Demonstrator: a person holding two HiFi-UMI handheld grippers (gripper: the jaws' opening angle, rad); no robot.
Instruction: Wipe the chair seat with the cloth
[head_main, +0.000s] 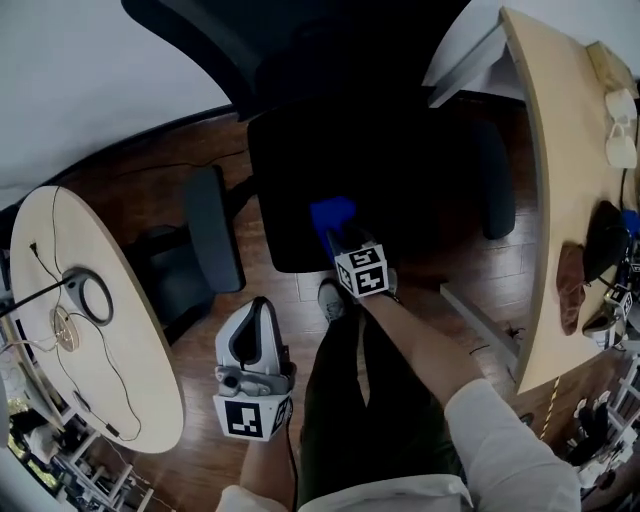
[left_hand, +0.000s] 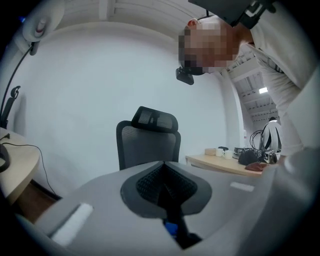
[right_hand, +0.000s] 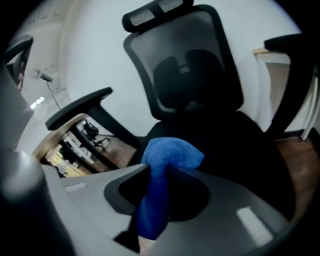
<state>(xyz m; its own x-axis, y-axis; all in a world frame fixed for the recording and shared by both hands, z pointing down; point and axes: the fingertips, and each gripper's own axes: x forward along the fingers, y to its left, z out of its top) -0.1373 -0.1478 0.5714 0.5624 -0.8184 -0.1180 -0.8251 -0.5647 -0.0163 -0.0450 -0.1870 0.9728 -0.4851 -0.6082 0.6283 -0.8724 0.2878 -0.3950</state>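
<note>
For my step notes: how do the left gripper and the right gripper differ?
The right gripper is shut on the blue cloth; the left gripper is shut on nothing. The right gripper reaches over the chair seat; the left gripper hangs back above the floor. Both carry marker cubes.

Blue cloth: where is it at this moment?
In the head view, the blue cloth is clamped in the right gripper over the black chair seat, near the middle of its front edge.
</note>
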